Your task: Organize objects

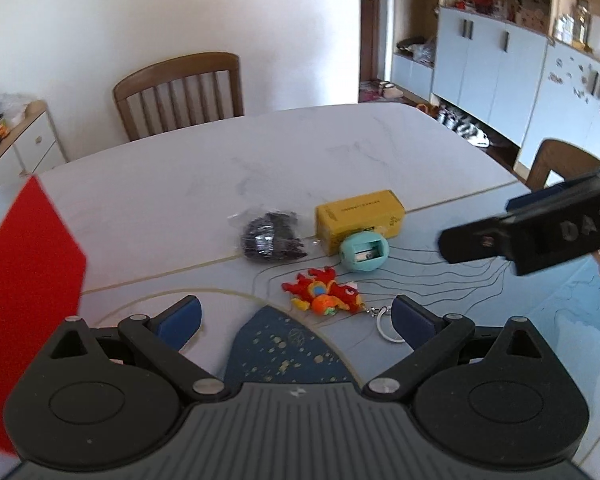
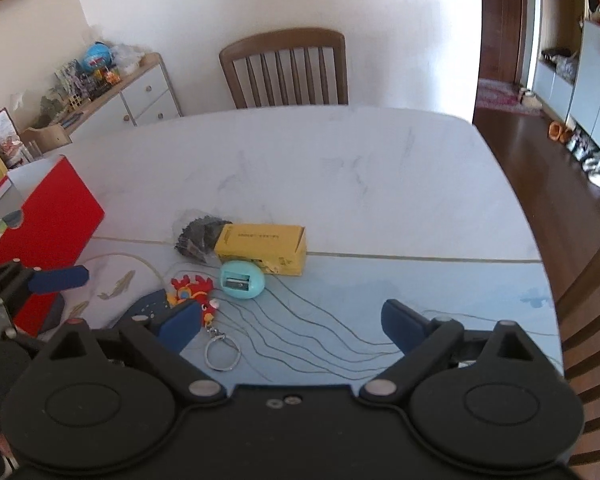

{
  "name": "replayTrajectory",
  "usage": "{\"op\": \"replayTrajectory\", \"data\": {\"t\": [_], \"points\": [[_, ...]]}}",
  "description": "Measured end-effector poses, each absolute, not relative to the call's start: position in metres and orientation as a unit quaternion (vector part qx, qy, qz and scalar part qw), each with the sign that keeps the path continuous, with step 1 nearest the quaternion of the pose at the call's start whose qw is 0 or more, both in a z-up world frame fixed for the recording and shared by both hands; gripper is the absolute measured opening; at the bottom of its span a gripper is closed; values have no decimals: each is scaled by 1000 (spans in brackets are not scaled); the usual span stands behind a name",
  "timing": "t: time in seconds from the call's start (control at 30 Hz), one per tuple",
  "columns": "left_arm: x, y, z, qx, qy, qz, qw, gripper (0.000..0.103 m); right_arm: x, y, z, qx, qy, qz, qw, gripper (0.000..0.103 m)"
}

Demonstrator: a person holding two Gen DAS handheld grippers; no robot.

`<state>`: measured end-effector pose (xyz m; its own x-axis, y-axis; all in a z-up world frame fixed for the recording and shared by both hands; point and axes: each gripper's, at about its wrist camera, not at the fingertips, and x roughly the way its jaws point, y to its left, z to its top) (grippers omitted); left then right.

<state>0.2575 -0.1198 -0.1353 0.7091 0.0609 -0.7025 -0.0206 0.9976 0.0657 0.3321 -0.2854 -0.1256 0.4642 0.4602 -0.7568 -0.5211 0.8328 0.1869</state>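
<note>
On the table mat lie a yellow box [image 1: 360,220] [image 2: 262,248], a teal egg-shaped pencil sharpener [image 1: 365,255] [image 2: 242,279], a clear bag of dark bits [image 1: 271,236] [image 2: 196,236] and a red plush keychain [image 1: 324,290] [image 2: 194,294] with a metal ring [image 2: 222,350]. My left gripper [image 1: 296,318] hovers open just short of the keychain, nothing between its blue pads. My right gripper [image 2: 290,322] is open and empty too, right of the keychain and short of the sharpener. From the right edge of the left wrist view, a right gripper finger [image 1: 528,228] reaches in.
A red open box [image 1: 28,280] [image 2: 44,236] stands at the left on the white marble table [image 2: 340,168]. A wooden chair [image 2: 288,68] sits at the far side and another [image 2: 596,320] at the right. Cabinets line the walls.
</note>
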Motion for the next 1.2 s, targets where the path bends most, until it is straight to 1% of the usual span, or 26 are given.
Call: {"op": "replayTrajectory", "data": {"t": [0.1, 0.3, 0.5, 0.6, 0.67, 0.73, 0.8, 0.87, 0.93, 0.97, 1.03, 1.07, 1.1, 1.13, 1.17, 1.2], "points": [[267, -124, -145, 39, 385, 24, 922, 102, 342, -277, -133, -32, 447, 283, 848, 94], [281, -122, -157, 17, 392, 25, 919, 102, 358, -261, -143, -11, 474, 283, 834, 91], [290, -124, -168, 3, 398, 25, 917, 101, 371, -245, -151, 7, 497, 283, 821, 81], [290, -124, -173, -3, 399, 25, 916, 100, 373, -238, -154, 15, 504, 286, 815, 79], [290, -124, -174, -7, 400, 24, 916, 95, 373, -232, -156, 13, 507, 283, 814, 76], [289, -123, -175, -11, 403, 22, 915, 85, 375, -229, -157, 17, 511, 282, 812, 73], [288, -123, -176, -14, 405, 21, 914, 80, 376, -227, -159, 23, 515, 281, 809, 71], [286, -124, -176, -12, 404, 22, 914, 79, 376, -224, -159, 22, 517, 280, 809, 68], [284, -124, -175, -11, 403, 25, 915, 73, 375, -221, -160, 20, 517, 279, 809, 63], [283, -124, -175, -10, 402, 26, 915, 71, 375, -220, -160, 18, 516, 278, 810, 63], [282, -126, -174, -7, 401, 29, 915, 63, 374, -219, -160, 16, 514, 276, 812, 60], [282, -127, -173, -7, 401, 28, 916, 61, 374, -218, -160, 15, 514, 274, 813, 59], [281, -128, -172, -6, 401, 28, 916, 58, 374, -217, -160, 14, 514, 274, 813, 55], [282, -128, -172, -8, 401, 28, 916, 57, 374, -217, -160, 14, 514, 274, 813, 51], [281, -129, -173, -7, 402, 29, 915, 57, 374, -216, -160, 14, 514, 272, 813, 48], [281, -129, -172, -6, 402, 30, 915, 57, 373, -216, -160, 13, 514, 272, 813, 43]]}}
